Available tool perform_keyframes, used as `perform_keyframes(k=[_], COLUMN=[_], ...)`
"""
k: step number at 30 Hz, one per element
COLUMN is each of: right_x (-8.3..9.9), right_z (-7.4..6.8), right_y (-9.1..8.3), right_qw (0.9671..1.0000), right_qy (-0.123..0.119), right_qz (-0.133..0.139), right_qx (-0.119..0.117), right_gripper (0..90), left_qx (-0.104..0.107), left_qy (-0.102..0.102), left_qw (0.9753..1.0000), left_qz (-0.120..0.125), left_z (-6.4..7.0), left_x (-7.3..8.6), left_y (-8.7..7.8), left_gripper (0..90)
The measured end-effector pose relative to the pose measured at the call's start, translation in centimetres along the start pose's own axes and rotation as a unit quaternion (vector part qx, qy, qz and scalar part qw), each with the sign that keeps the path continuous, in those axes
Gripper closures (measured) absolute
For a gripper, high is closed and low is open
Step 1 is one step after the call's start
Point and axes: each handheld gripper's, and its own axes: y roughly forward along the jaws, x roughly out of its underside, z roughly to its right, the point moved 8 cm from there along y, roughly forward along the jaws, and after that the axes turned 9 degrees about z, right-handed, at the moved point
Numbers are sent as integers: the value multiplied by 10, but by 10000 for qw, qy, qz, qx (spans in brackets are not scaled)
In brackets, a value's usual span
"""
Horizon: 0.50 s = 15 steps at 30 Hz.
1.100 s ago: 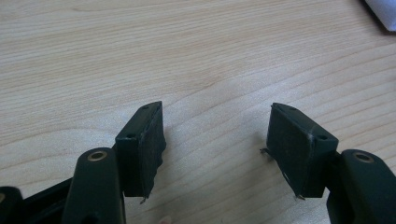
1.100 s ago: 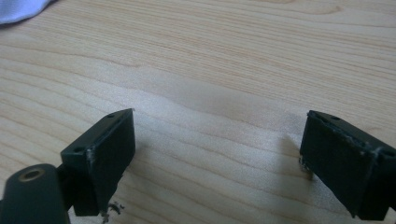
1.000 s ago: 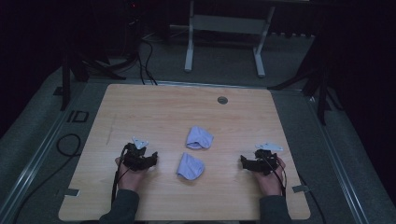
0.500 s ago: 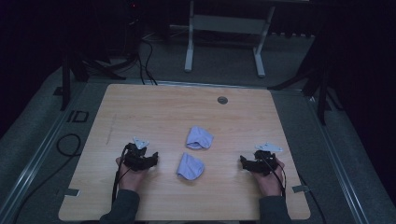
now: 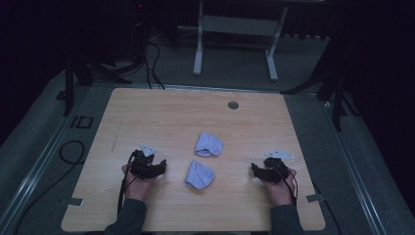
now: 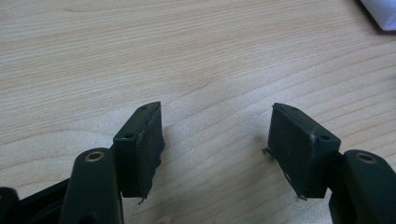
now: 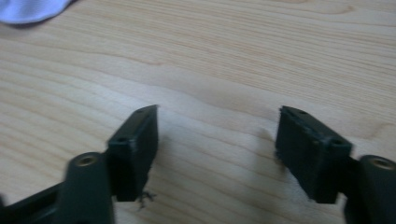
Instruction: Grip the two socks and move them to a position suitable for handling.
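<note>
Two pale blue-white cloth bundles lie mid-table: one (image 5: pixel 199 174) nearer the front, the other (image 5: pixel 209 145) just behind it. My left gripper (image 5: pixel 160 166) rests on the wood to the left of the front bundle, jaws wide apart and empty (image 6: pixel 215 135). A corner of white cloth (image 6: pixel 380 10) peeks in at the top right of the left gripper view. My right gripper (image 5: pixel 254 168) rests to the right of the same bundle, also open with bare wood between its jaws (image 7: pixel 217 140). A cloth edge (image 7: pixel 28 10) shows at the top left of the right gripper view.
The wooden table (image 5: pixel 161 112) has a round grommet (image 5: pixel 233 105) near its back edge. Tape tabs sit at the front left (image 5: pixel 73 201) and front right (image 5: pixel 314 198). Cables (image 5: pixel 68 152) trail on the floor at left; a metal stand (image 5: pixel 235 29) is behind.
Both grippers have stayed almost where they were; the left one has shifted slightly towards the front cloth bundle. The cloths have not moved.
</note>
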Motion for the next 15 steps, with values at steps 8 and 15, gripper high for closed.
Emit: perform_keyframes(k=[8,15], right_x=[-1,-8], right_z=[-11,-32], right_y=[-4,-8], right_qw=[9994,9974], right_qy=[-149,-469], right_qz=[-10,36], right_qx=[-318,-546], right_gripper=[552,603], left_qx=[2,2], left_qy=[4,8], left_qw=[10000,10000], left_qz=[-4,-8], left_z=[0,0], left_x=[0,0], left_y=[0,0], left_gripper=[359,359])
